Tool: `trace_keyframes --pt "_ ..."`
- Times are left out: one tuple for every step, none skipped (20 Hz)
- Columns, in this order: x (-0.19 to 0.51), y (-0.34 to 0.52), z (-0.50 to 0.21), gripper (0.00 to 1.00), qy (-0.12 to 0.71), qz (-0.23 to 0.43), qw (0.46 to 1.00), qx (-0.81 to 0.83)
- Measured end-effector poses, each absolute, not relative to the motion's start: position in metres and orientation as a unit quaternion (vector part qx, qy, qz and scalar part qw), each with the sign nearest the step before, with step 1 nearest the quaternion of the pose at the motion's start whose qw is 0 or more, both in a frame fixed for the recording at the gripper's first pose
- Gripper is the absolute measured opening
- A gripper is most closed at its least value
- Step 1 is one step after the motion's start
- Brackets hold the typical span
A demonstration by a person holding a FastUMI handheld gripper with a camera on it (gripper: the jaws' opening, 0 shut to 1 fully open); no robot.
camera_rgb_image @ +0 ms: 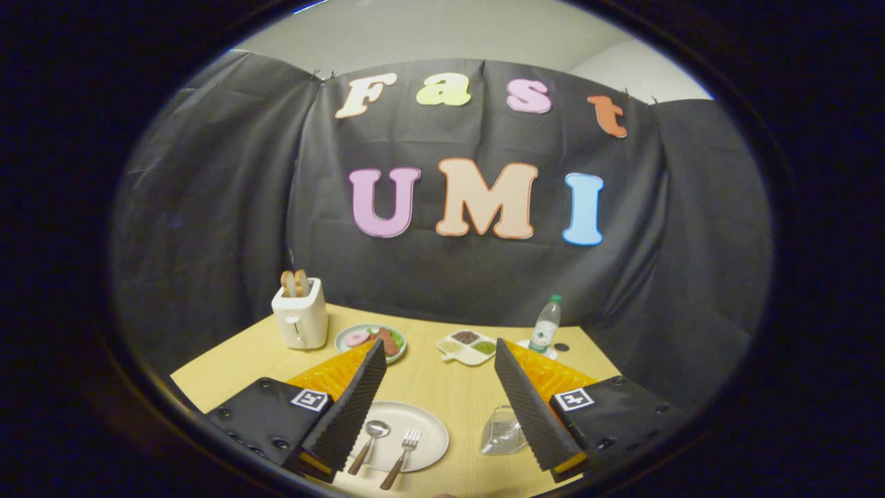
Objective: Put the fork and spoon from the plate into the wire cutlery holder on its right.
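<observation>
Hovering over the table [442,394], my gripper [435,408] has its fingers spread wide, touching nothing. Between them lies the plate [432,429] carrying the spoon [370,437] and fork [403,448] side by side. Beside my right finger sits the wire cutlery holder [502,432]. Beyond stands a toaster [299,317].

You face a black cloth wall [484,277] draped behind the far edge of a light wooden table [442,387]. Above the cloth you see a pale wall [449,34].
</observation>
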State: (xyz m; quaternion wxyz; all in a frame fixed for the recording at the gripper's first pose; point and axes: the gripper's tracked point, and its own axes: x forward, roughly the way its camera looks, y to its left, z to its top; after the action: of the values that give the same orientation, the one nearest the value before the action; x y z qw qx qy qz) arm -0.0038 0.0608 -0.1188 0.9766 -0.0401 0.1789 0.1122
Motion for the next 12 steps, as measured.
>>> trace_keyframes --pt "-0.005 0.063 -0.126 1.0 0.191 0.116 0.974 -0.043" --pt "-0.007 0.066 -0.136 1.0 0.202 0.119 0.971 -0.043" --pt "-0.008 0.069 -0.144 1.0 0.214 0.123 0.968 -0.042" --pt "-0.008 0.071 -0.153 1.0 0.226 0.125 0.965 -0.041" --pt "-0.009 0.072 -0.16 1.0 0.237 0.127 0.962 -0.041" --pt "-0.011 0.073 -0.169 1.0 0.247 0.128 0.96 -0.041" --pt "-0.01 0.075 -0.176 1.0 0.257 0.13 0.957 -0.043" --pt "-0.011 0.076 -0.184 1.0 0.266 0.133 0.954 -0.045" --pt "-0.012 0.078 -0.192 1.0 0.275 0.134 0.951 -0.048" --pt "-0.014 0.08 -0.201 1.0 0.284 0.138 0.947 -0.051" --pt "-0.015 0.081 -0.21 1.0 0.293 0.142 0.944 -0.053" --pt "-0.017 0.083 -0.221 1.0 0.303 0.145 0.94 -0.056"
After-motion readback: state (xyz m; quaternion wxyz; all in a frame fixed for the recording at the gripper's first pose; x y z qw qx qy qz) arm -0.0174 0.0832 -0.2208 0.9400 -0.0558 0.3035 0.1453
